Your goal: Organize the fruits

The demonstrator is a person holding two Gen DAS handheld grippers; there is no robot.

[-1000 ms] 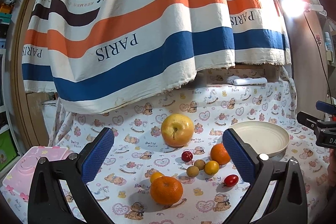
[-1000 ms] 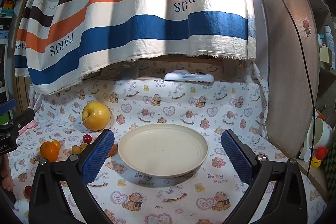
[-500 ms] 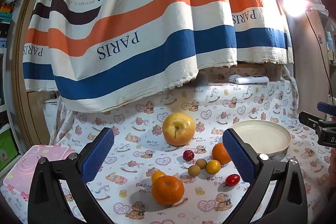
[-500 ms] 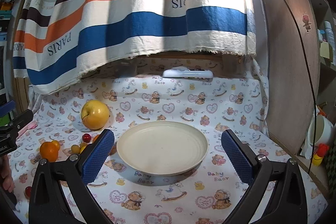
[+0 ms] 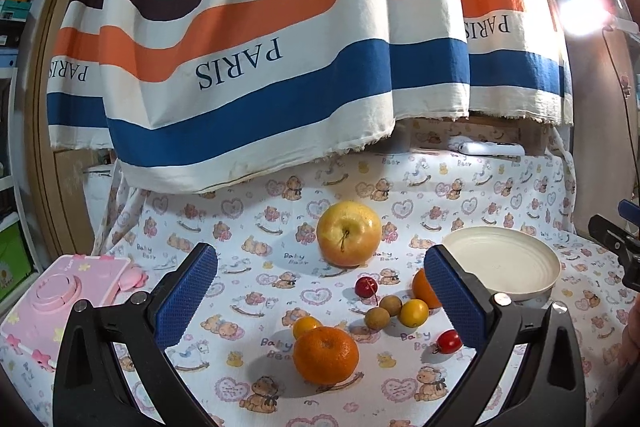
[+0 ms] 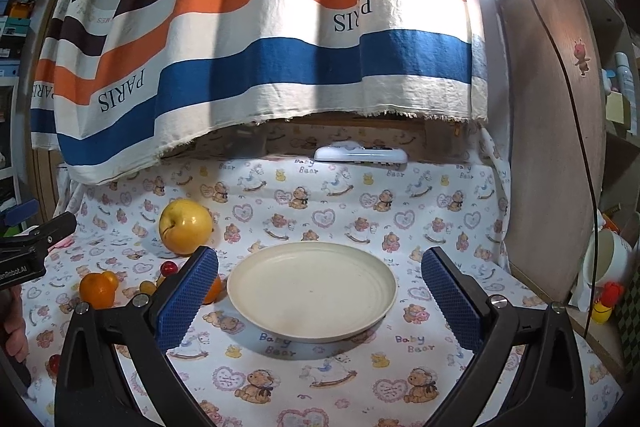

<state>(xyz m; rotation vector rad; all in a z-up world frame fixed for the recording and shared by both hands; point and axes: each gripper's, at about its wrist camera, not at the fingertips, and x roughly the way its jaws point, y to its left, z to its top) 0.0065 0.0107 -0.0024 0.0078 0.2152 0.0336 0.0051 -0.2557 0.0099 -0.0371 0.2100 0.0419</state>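
A pink toy box (image 5: pixel 60 301) sits far left on the bear-print cloth (image 5: pixel 248 267). The left gripper (image 5: pixel 320 291) is spread wide and empty above the mandarin (image 5: pixel 326 355). The apple (image 5: pixel 349 233) lies beyond it, stem toward the camera. The right gripper (image 6: pixel 320 293), likewise released, frames the empty plate (image 6: pixel 312 291).

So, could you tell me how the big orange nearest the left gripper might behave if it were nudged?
The big orange looks round and sits loose on flat cloth, so it would probably roll. The small yellow fruit touching it behind would likely shift too.
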